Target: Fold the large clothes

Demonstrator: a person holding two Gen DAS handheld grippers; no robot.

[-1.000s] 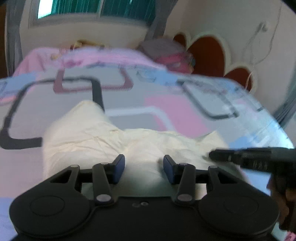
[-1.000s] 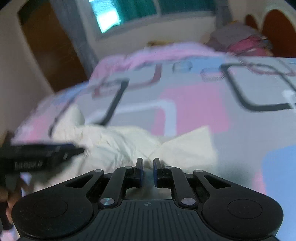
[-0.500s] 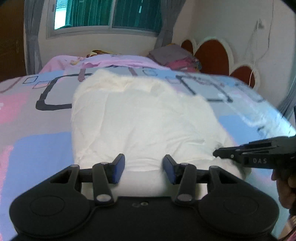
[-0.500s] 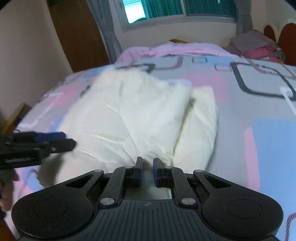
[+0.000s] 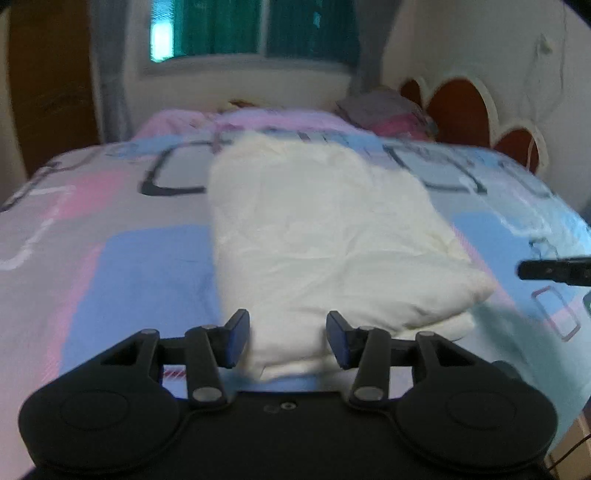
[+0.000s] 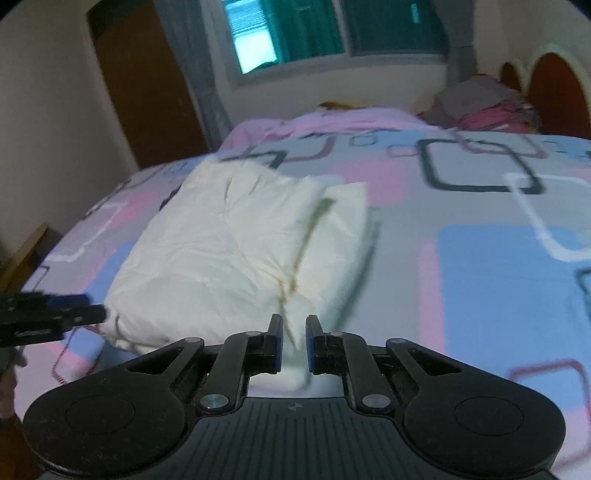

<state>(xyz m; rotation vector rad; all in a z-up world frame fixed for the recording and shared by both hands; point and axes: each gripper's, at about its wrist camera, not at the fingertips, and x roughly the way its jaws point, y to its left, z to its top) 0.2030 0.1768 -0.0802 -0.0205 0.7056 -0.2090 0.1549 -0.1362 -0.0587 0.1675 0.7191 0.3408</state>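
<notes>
A cream-white garment lies folded in a long puffy strip on the bed, running away from me; it also shows in the right wrist view. My left gripper is open, its jaws apart around the garment's near end without closing on it. My right gripper has a narrow gap between the jaws, with the garment's near right corner lying in it. The right gripper's tip shows at the right edge of the left wrist view, and the left gripper's at the left edge of the right wrist view.
The bed has a sheet with pink, blue and grey blocks. A pile of folded clothes sits at the far right by the red headboard. A window and a brown door stand behind.
The garment went from a bunched heap to a long flat strip on the bed. Both grippers drew back toward the near edge. The right jaws opened slightly.
</notes>
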